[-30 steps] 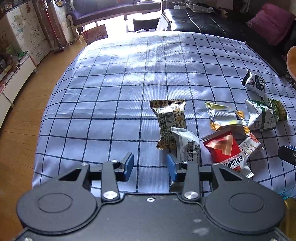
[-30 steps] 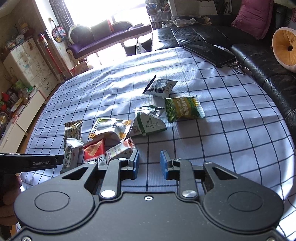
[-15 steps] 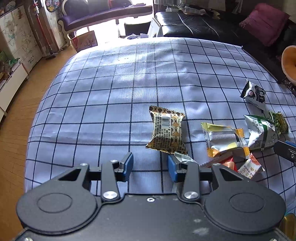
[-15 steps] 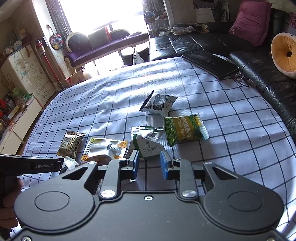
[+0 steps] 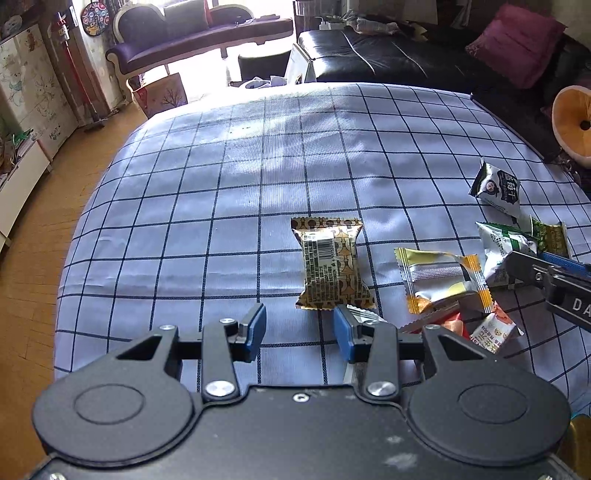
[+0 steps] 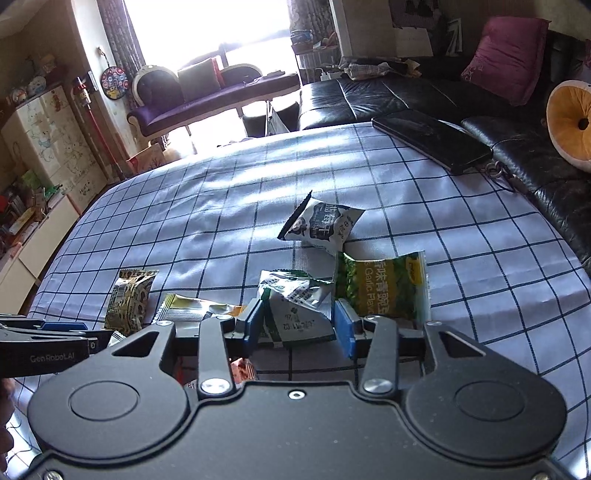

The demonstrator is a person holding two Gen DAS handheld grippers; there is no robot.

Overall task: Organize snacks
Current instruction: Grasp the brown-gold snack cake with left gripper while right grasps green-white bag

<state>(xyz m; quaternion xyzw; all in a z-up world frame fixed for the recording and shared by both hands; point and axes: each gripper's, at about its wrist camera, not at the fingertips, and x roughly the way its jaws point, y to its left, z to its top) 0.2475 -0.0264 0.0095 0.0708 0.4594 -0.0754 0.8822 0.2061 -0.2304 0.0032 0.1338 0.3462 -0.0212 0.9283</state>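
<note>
Right hand-held gripper (image 6: 298,330): jaws just opening, straddling green-white packet (image 6: 295,308), pads not yet pressing; I line up pick. Left hand-held gripper (image 5: 299,328) open, empty, waiting near brown packet (image 5: 330,264).

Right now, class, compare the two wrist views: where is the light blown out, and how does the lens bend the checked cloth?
Right wrist view: the window is blown out to white, and sunlight streaks the blue checked tablecloth. Left wrist view: milder glare on the far cloth and floor. In both, the fisheye lens curves the grid lines outward toward the edges; the snack packets stay sharp.
</note>
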